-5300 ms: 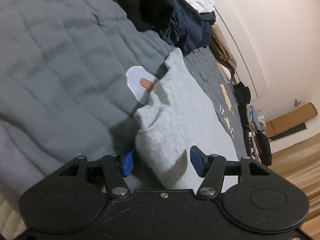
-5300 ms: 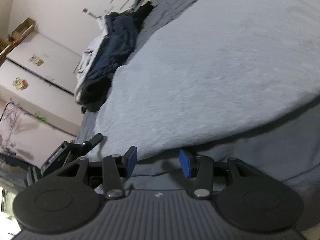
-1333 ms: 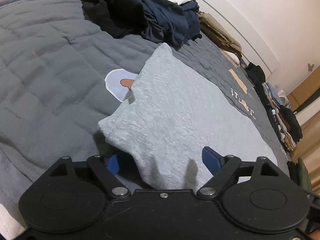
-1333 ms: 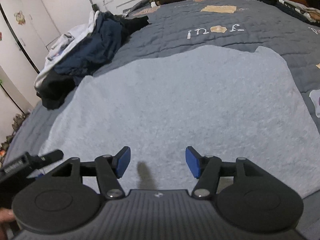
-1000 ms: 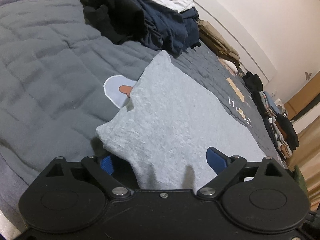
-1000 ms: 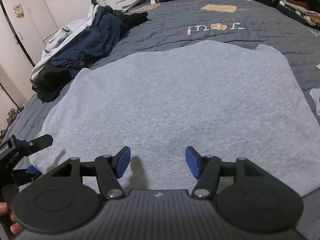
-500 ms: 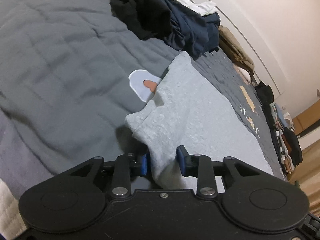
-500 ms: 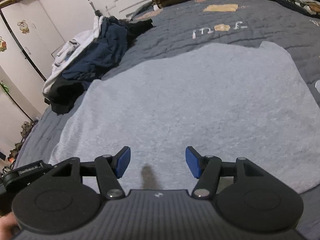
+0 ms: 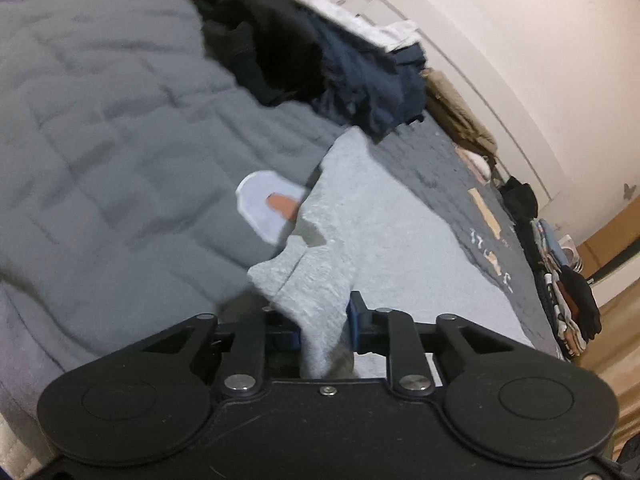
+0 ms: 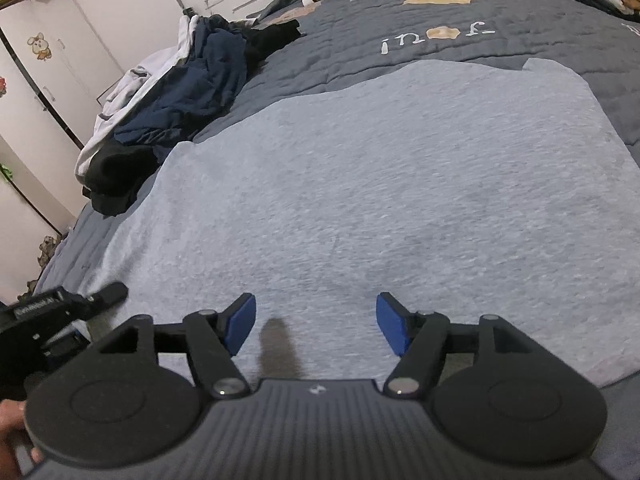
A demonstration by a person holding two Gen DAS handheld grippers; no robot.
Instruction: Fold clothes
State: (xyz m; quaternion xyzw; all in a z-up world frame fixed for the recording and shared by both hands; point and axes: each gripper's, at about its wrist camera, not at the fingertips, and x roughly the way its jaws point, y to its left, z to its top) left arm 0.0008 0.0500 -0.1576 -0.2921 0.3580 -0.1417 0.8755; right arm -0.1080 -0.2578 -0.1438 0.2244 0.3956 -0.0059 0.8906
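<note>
My left gripper (image 9: 323, 326) has just been closing, and its blue pads now pinch a bunched corner of the grey shirt (image 9: 360, 232) at lower centre of the left wrist view; the fabric rises in a fold between the jaws. That view is blurred, so I think the pads press the cloth, though the near one is half hidden. My right gripper (image 10: 316, 322) has its jaws apart, just opened a little wider, with nothing between them; they hover over the near edge of the shirt (image 10: 400, 184), which lies spread flat across the middle of the right wrist view on the dark grey quilt (image 10: 360, 20). A heap of dark clothes (image 10: 180, 92) sits at the upper left there, beyond the shirt. At the lower left edge I see the other gripper's black body and a bit of a hand (image 10: 10, 420).
</note>
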